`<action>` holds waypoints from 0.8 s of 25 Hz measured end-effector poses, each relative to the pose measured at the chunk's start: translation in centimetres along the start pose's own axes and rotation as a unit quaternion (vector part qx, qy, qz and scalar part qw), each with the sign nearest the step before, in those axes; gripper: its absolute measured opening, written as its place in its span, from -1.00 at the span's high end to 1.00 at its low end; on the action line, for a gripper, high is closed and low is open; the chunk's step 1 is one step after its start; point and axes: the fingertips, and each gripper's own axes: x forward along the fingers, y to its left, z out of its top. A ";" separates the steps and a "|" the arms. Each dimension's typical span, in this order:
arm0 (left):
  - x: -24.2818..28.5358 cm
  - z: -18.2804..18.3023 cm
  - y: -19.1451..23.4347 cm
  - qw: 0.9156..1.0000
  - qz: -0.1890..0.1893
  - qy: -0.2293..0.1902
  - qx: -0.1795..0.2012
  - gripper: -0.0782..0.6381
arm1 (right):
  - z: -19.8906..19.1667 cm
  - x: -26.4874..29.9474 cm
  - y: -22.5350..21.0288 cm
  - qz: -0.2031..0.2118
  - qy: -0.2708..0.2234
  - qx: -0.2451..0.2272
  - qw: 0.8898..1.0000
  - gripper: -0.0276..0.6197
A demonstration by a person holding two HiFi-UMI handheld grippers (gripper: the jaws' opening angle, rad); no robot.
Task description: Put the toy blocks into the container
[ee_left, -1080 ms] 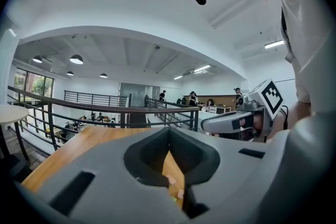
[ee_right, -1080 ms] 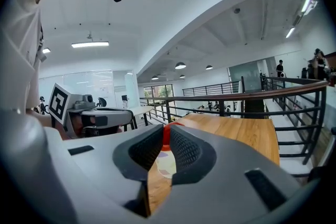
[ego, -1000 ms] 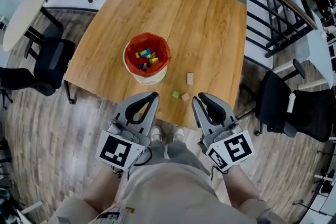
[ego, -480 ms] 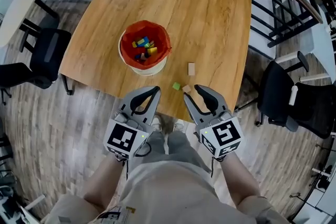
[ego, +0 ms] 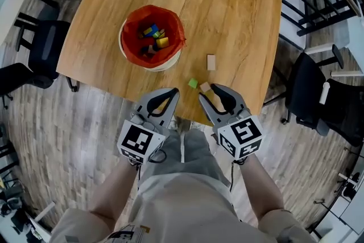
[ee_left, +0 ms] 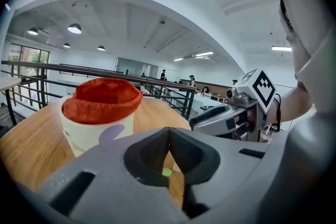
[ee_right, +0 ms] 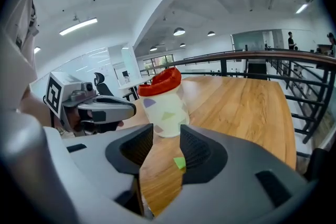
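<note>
The person is standing at the near edge of the tabletop [ego: 239,3], holding the right gripper [ego: 210,97] with its jaws spread, having just been opening them. Nothing is being pinched, though the green block [ego: 193,83] is showing in the gap ahead of them and a tan cube [ego: 205,87] is lying just beside its tips. The left gripper [ego: 169,94] is hanging alongside, jaws pressed together and empty. To pick well, I judge the right gripper should be straddling one block squarely across two flat faces, low to the wood, and closing without nudging its neighbour, since the two are sitting close together just inside the near edge. A tan oblong block [ego: 211,62] is lying farther in. The container [ego: 151,65], a round white tub with a crinkled red liner [ego: 132,23] folded over its rim, is standing toward the near left corner, with coloured blocks [ego: 154,36] lying inside. The blocks are looking small, hard and sharp-edged, and the tabletop is showing smooth wood grain.
</note>
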 end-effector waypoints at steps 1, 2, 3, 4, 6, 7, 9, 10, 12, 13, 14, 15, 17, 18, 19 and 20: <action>0.3 -0.4 0.1 1.000 -0.001 0.001 0.000 0.75 | -0.5 0.3 -0.2 0.000 0.006 0.002 1.000 0.45; 0.6 -0.8 0.2 1.000 -0.001 0.003 0.000 0.75 | -0.9 0.6 -0.4 -0.001 0.011 0.003 1.000 0.45; 0.9 -1.2 0.2 1.000 -0.002 0.006 0.000 0.75 | -1.4 1.0 -0.6 -0.002 0.018 0.003 1.000 0.45; 1.2 -1.7 0.2 1.000 -0.003 0.010 0.000 0.75 | -2.0 1.3 -0.9 -0.004 0.025 0.002 1.000 0.45; 1.9 -2.7 0.3 1.000 -0.006 0.017 0.000 0.75 | -3.1 2.1 -1.6 -0.008 0.037 -0.001 0.999 0.44; 2.2 -3.1 0.4 1.000 -0.007 0.021 0.000 0.75 | -3.8 2.6 -1.9 -0.011 0.044 -0.002 0.999 0.44; 2.8 -4.0 0.7 1.000 -0.008 0.026 -0.002 0.75 | -5.0 3.4 -2.6 -0.017 0.057 -0.006 0.998 0.43; 3.1 -4.3 0.8 1.000 -0.008 0.029 -0.004 0.75 | -5.7 3.9 -2.9 -0.020 0.065 -0.008 0.998 0.42; 3.6 -5.0 1.1 0.999 -0.009 0.034 -0.008 0.75 | -6.9 4.6 -3.4 -0.025 0.080 -0.012 0.996 0.40; 3.9 -5.4 1.2 0.999 -0.009 0.037 -0.010 0.75 | -7.6 5.0 -3.7 -0.028 0.086 -0.015 0.996 0.40; 4.1 -5.8 1.2 0.999 -0.010 0.040 -0.012 0.75 | -8.1 5.3 -4.1 -0.033 0.091 -0.018 0.995 0.40; 4.4 -6.2 1.3 0.999 -0.011 0.043 -0.014 0.75 | -8.6 5.6 -4.4 -0.039 0.094 -0.024 0.994 0.39; 5.0 -6.9 1.4 0.998 -0.015 0.051 -0.018 0.75 | -9.5 6.2 -5.1 -0.052 0.101 -0.041 0.993 0.38; 5.3 -7.3 1.3 0.998 -0.017 0.055 -0.019 0.75 | -10.0 6.5 -5.4 -0.057 0.106 -0.049 0.992 0.38; 5.6 -7.7 1.3 0.998 -0.018 0.059 -0.021 0.75 | -10.6 6.7 -5.6 -0.059 0.113 -0.054 0.990 0.37; 5.8 -8.1 1.2 0.998 -0.019 0.064 -0.023 0.75 | -11.2 7.0 -5.7 -0.059 0.119 -0.056 0.990 0.37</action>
